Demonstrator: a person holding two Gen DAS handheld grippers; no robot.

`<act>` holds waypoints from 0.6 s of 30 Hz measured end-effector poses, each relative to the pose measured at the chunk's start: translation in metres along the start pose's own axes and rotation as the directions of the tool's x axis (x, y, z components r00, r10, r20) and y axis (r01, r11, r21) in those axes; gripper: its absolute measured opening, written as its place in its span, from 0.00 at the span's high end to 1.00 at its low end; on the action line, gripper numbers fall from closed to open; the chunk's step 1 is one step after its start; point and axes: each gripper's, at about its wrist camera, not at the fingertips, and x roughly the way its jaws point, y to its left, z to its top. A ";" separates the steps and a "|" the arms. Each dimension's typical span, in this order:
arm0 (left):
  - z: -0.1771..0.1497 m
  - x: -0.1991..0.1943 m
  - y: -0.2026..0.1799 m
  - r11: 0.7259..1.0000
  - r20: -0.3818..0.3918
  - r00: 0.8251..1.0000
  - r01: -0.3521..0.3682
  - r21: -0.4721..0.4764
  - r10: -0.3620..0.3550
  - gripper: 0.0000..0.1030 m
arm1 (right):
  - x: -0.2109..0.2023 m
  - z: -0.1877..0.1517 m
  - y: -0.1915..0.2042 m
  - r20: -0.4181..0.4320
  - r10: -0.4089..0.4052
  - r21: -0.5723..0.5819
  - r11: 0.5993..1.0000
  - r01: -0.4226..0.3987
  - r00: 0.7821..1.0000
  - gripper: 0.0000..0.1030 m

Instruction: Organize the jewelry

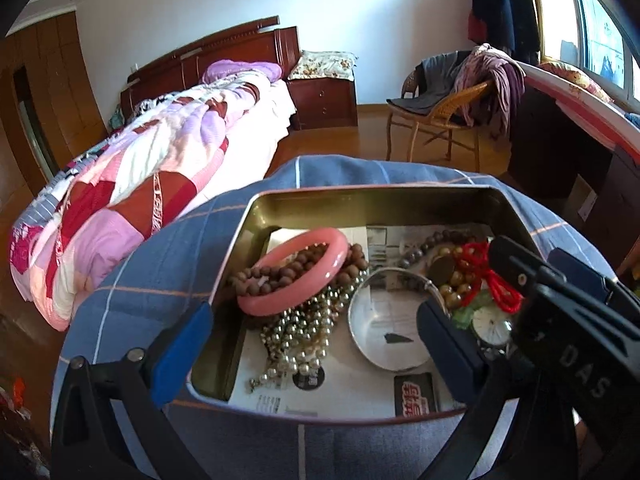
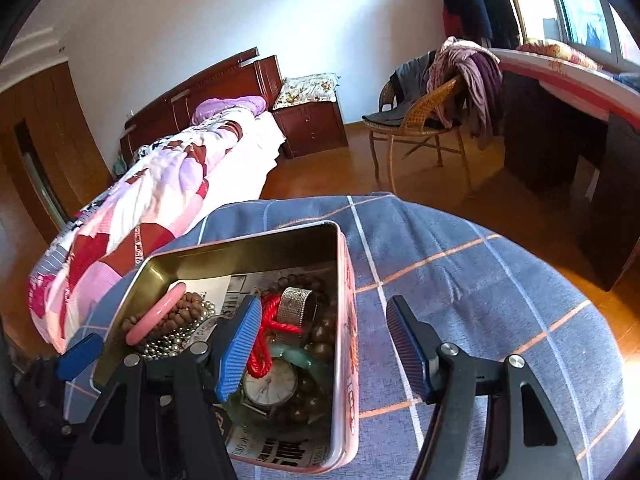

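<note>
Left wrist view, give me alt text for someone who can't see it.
An open metal tin sits on a blue checked cloth, holding a pink bangle, brown bead strings, pearl-like beads, a silver bangle, red cord and a watch. The left gripper hangs open over it, empty; a bed lies behind.

White walls [image 1: 192,0] and a glossy wooden floor [image 1: 360,136]. At ten o'clock a bed [image 1: 160,140] with a pink patchwork quilt against a dark headboard [image 1: 224,48]; a nightstand [image 1: 324,96] at twelve; a clothes-draped wicker chair [image 1: 448,116] at one; a sunlit window [image 1: 592,28] at two.
</note>
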 end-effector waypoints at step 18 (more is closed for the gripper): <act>-0.035 -0.053 0.030 0.994 0.072 0.995 -0.065 -0.087 0.072 0.00 | -0.069 -0.034 0.012 0.150 -0.095 -0.103 0.988 0.111 0.984 0.36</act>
